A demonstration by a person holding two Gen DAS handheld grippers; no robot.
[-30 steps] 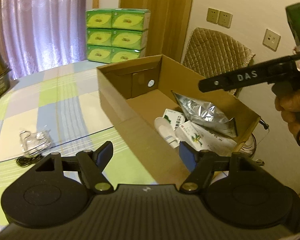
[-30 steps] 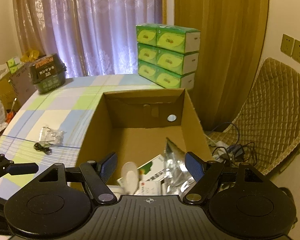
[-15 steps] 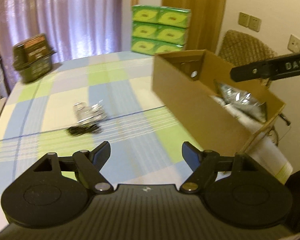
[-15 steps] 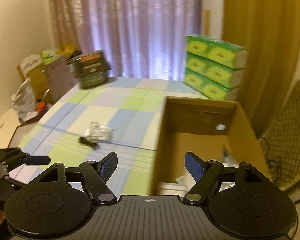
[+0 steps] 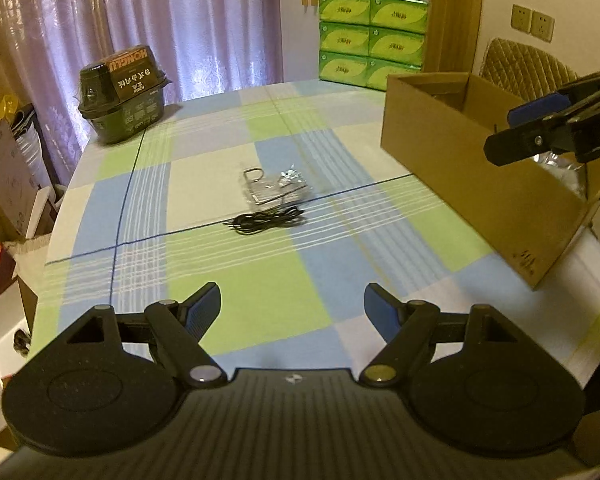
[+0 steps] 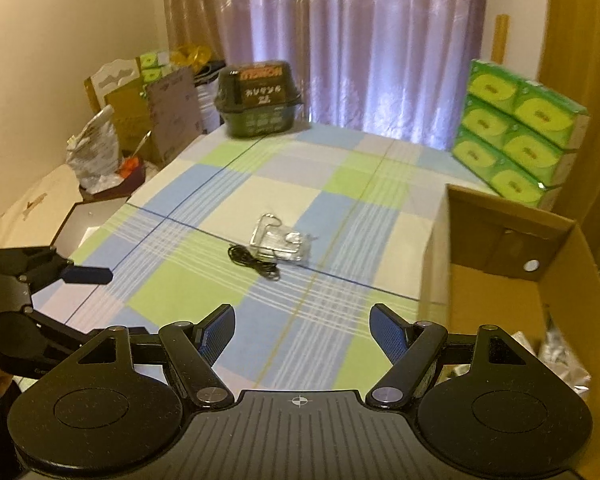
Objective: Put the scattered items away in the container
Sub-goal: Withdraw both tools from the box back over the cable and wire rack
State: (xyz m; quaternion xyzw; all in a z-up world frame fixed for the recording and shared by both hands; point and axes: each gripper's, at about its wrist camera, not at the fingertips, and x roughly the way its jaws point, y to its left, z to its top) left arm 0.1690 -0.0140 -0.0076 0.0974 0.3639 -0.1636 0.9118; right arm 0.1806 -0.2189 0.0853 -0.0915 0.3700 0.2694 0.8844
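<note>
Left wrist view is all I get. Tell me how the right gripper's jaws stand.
Observer: In the right wrist view, the right gripper has its jaws wide apart with nothing between them.
Operator: Report the inside of the box.
Observer: The far part of the cardboard box floor is bare. Crumpled silver packaging lies at its near end.
Operator: Describe its far wall.
Observer: It has a small round hole.
</note>
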